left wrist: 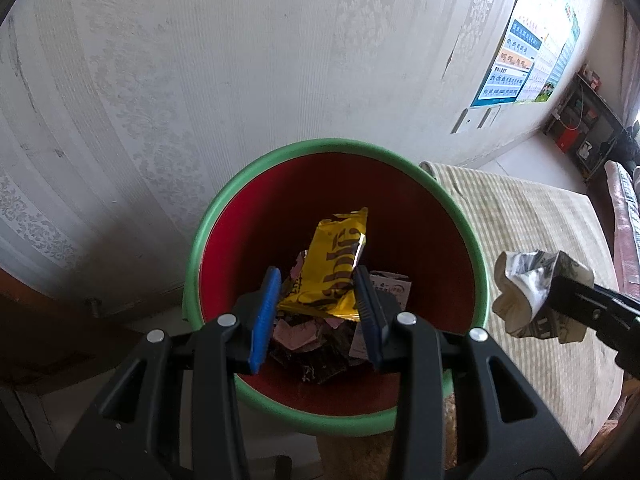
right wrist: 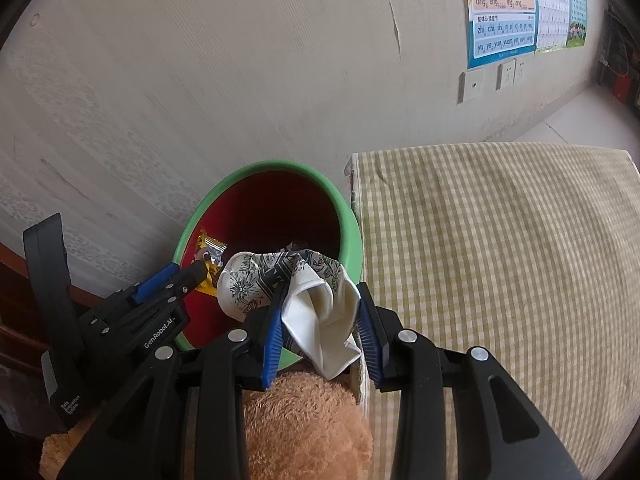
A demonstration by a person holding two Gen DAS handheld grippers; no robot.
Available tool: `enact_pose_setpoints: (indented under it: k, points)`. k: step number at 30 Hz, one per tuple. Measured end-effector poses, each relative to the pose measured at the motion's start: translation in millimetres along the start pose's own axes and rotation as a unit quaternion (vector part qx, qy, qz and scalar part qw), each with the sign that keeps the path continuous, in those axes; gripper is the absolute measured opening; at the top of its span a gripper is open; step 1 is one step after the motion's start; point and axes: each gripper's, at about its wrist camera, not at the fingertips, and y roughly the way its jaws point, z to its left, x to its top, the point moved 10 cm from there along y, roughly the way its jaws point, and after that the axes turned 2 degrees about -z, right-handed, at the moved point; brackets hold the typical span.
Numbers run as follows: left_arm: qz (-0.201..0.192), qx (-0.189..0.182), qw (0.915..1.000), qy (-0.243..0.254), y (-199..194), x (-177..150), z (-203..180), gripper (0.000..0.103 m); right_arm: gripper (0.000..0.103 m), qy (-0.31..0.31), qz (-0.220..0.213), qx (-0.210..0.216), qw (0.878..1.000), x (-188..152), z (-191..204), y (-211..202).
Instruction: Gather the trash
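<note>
- Left wrist view looks down into the trash bin [left wrist: 336, 152], red inside with a green rim, standing against the wallpapered wall [left wrist: 160, 80].
- The left gripper [left wrist: 318, 312] hangs over the bin mouth, its blue pads clamped on a yellow wrapper [left wrist: 332, 268] held above the scraps [left wrist: 308, 340] at the bottom.
- At the right, the right gripper [left wrist: 560, 292] pinches a crumpled paper cup [left wrist: 528, 284] just beside the bin rim.
- Right wrist view shows that paper cup [right wrist: 316, 312] squeezed between its pads, near the bin's right edge, with the checked mattress [right wrist: 500, 260] to the right.
- A tan plush toy [right wrist: 304, 420] lies below the right gripper [right wrist: 320, 328].
</note>
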Motion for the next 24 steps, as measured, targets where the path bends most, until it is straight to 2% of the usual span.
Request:
enact_pose_setpoints:
  k: [5,7,8,12,14,16,18,20,21,24]
  points:
    - [0.000,0.009,1.0000,-0.002,2,1,4,0.037,0.035,0.009,-0.003,0.008,1.000,3,3,1]
    - [0.000,0.018,0.9998,-0.007,3,1,6,0.045,0.042,0.013,-0.009,0.009,1.000,5,3,0]
    - [-0.001,0.021,0.9997,-0.011,2,1,8,0.053,0.045,0.015,-0.011,0.012,1.000,6,3,0]
    - [-0.003,0.026,0.9995,-0.015,-1,0,8,0.054,0.045,0.030,-0.022,0.019,0.999,7,-3,-7]
    - [-0.007,0.022,0.9996,-0.013,-6,1,1,0.059,0.048,0.045,-0.032,0.025,0.998,8,-11,-16]
    - [-0.015,0.014,0.9998,-0.008,-13,2,-9,0.063,0.050,0.045,-0.051,0.021,0.997,8,-21,-32]
    - [-0.032,-0.003,0.9994,0.010,-26,6,-30,0.071,0.058,0.032,-0.082,-0.001,0.996,7,-36,-57]
    - [-0.063,-0.010,0.9973,0.036,-43,12,-54,0.075,0.072,0.027,-0.113,-0.025,0.993,6,-53,-85]
    - [-0.073,-0.013,0.9962,0.044,-49,14,-62,0.076,0.073,0.029,-0.128,-0.027,0.991,5,-58,-98]
    - [-0.106,-0.035,0.9918,0.062,-73,20,-95,0.090,0.086,0.022,-0.190,-0.036,0.981,5,-71,-145]
